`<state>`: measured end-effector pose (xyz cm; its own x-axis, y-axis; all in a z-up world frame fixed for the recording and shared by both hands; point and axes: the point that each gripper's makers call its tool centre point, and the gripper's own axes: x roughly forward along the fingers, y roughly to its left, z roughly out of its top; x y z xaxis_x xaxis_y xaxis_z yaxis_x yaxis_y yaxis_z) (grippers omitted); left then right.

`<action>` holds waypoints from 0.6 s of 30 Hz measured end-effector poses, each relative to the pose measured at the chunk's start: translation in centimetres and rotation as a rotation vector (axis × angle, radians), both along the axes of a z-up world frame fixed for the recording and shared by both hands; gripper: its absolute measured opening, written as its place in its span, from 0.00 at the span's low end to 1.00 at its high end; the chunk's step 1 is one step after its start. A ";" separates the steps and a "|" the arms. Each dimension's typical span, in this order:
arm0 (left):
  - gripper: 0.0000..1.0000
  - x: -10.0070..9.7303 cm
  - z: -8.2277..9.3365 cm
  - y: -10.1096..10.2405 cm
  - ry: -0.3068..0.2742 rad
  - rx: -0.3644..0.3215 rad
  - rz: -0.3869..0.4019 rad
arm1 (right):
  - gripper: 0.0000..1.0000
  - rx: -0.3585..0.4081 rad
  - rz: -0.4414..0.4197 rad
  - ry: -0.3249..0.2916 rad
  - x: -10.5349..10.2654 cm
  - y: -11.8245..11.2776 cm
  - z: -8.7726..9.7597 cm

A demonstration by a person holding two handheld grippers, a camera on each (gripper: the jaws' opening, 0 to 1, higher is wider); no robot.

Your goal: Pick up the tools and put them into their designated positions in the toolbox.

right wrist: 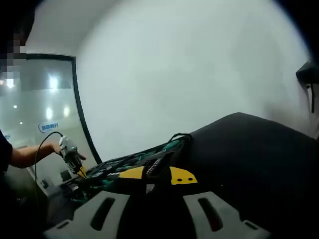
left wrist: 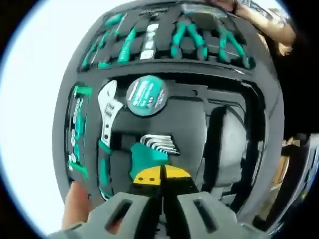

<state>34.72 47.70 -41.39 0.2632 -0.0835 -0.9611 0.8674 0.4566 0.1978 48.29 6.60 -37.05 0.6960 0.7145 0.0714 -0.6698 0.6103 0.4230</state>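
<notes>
From the left gripper view I look straight down into the open toolbox (left wrist: 234,149), its black foam tray lying on a white surface (left wrist: 30,99). My left gripper (left wrist: 160,175) hangs over the lower middle of the tray, its yellow-tipped jaws pressed together with no gap I can see; just ahead of the tips lies a set of hex keys (left wrist: 159,143) in a teal holder. Whether the tips touch that holder I cannot tell, since the jaws hide its near edge.

An adjustable wrench (left wrist: 107,112) lies in its slot left of the keys, and a round teal tape measure (left wrist: 146,95) sits above them. Along the far row are teal-handled pliers (left wrist: 192,41) and screwdrivers (left wrist: 127,44), blurred and bent by the lens. A strip of small pieces on the left edge is too smeared to name. A large recess on the right of the tray looks pale and glossy; its contents are unclear. A fingertip (left wrist: 76,201) shows at the bottom left.

In the right gripper view, my right gripper (right wrist: 158,175) holds its yellow tips close on a dark shape that I cannot identify, low beside the toolbox's raised black lid (right wrist: 249,154). At far left a person's hand (right wrist: 70,152) holds the other gripper over the tray.
</notes>
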 end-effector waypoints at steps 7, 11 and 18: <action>0.00 1.1 5.9 1.5 -0.395 -0.313 0.217 | 0.15 0.000 0.006 0.003 0.0 0.1 0.0; 0.00 1.2 8.2 3.5 -0.595 -0.497 0.409 | 0.15 0.002 0.009 0.007 0.0 0.1 -0.1; 0.09 1.2 4.7 1.5 -0.565 -0.553 0.437 | 0.15 0.004 0.001 0.008 0.1 -0.1 -0.1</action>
<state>35.90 49.16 -36.68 0.8008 -0.2770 -0.5311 0.4344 0.8790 0.1965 48.36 6.52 -37.19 0.6959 0.7148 0.0688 -0.6669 0.6078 0.4311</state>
